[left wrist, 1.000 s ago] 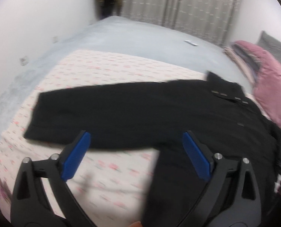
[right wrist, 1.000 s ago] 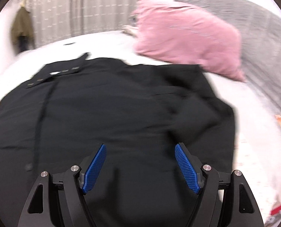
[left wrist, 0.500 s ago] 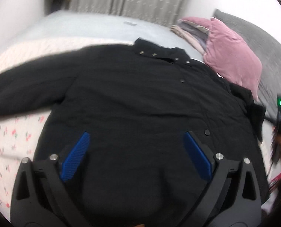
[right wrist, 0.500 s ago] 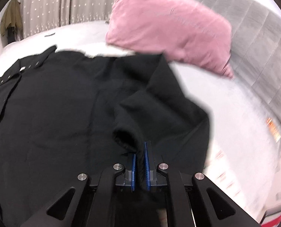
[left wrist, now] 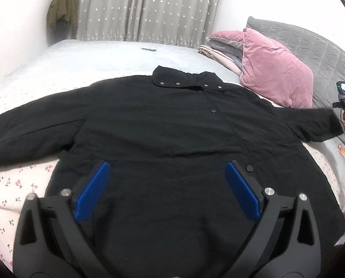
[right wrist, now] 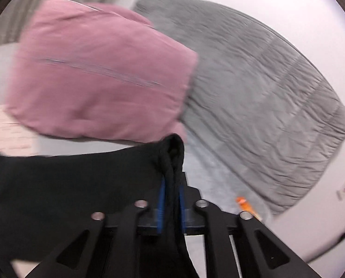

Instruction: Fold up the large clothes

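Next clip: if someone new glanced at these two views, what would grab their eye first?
First, the big black button-front coat spread face up across the cherry-print bedsheet, filling the left wrist view. Next, the pink velvet pillow against the grey quilted headboard at upper right. In the right wrist view the right gripper has a bunched black sleeve end between its jaws, which are opening slightly.

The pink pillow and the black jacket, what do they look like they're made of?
Pillow: likely velvet or velour, judging by a soft uneven sheen with crushed creases.
Jacket: matte black woven cloth, possibly lightly padded, with faint seams and snap buttons; the fibre cannot be told.
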### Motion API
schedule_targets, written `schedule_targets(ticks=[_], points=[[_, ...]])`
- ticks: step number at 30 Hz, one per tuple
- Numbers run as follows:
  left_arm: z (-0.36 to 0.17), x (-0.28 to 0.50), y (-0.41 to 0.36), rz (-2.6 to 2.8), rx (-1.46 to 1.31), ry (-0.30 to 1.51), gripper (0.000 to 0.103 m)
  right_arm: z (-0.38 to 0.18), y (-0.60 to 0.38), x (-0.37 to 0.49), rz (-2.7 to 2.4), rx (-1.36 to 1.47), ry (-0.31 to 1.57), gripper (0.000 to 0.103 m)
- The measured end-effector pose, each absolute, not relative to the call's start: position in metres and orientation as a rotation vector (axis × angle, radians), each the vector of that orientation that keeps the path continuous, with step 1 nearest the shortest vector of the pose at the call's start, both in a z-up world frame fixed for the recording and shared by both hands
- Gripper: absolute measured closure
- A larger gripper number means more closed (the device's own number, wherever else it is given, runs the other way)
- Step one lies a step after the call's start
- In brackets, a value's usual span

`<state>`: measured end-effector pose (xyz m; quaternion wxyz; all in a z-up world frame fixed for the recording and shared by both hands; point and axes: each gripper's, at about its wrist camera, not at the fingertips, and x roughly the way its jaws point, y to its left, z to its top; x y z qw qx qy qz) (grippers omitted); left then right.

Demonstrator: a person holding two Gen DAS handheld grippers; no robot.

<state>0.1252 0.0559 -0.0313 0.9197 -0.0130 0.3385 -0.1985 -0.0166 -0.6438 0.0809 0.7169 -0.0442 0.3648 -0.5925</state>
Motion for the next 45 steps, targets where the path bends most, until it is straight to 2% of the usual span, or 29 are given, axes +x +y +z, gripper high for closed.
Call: schedule_targets(ticks=[1,2,4,9,16,18,20,23,26,30,31,32,34,39,40,45], points=[[-0.031,0.125,0.055,-0.408,-0.020,0.698,0.004,0.083,-0.653,-0.027,-1.323,-0.053,0.785,0.066],[-0.032,0.125,0.054,-0.410,-0.018,0.700,0.004,0.080,-0.658,-0.035,-1.309,-0.009,0.764,0.044],[-0.034,0.127,0.052,-0.417,-0.020,0.709,0.004,0.078,-0.662,-0.057,-1.252,0.100,0.700,0.025],[-0.038,0.126,0.050,-0.430,-0.035,0.716,0.004,0.027,-0.671,-0.082,-1.134,0.339,0.742,0.024],[-0.050,0.132,0.053,-0.415,-0.069,0.733,0.004,-0.081,-0.692,-0.113,-1.119,0.712,0.791,0.026],[-0.055,0.134,0.053,-0.412,-0.078,0.746,0.004,-0.083,-0.685,-0.114,-1.118,0.694,0.708,0.043],[-0.059,0.135,0.052,-0.413,-0.074,0.757,0.004,-0.074,-0.677,-0.098,-1.061,0.604,0.726,0.089],[-0.066,0.136,0.048,-0.406,-0.056,0.780,0.004,-0.061,-0.662,-0.082,-1.137,0.294,0.767,0.090],[-0.074,0.139,0.047,-0.396,-0.050,0.814,0.004,-0.094,-0.679,-0.074,-1.258,0.183,0.935,0.090],[-0.076,0.140,0.050,-0.389,-0.067,0.822,0.004,-0.089,-0.660,-0.046,-1.405,0.014,0.955,0.082],[-0.075,0.140,0.051,-0.387,-0.069,0.819,0.004,-0.080,-0.655,-0.047,-1.415,0.043,0.918,0.070],[-0.075,0.140,0.051,-0.387,-0.070,0.818,0.004,-0.070,-0.650,-0.047,-1.410,0.087,0.866,0.051],[-0.073,0.140,0.050,-0.389,-0.065,0.807,0.004,-0.045,-0.629,-0.043,-1.358,0.149,0.745,0.042],[-0.073,0.143,0.047,-0.382,-0.066,0.803,0.004,0.003,-0.521,0.042,-0.822,0.158,0.644,0.038],[-0.073,0.143,0.046,-0.382,-0.064,0.805,0.004,0.002,-0.499,0.061,-0.702,0.173,0.657,0.034],[-0.075,0.143,0.047,-0.387,-0.061,0.815,0.004,-0.036,-0.401,0.160,-0.297,0.218,0.769,0.035]])
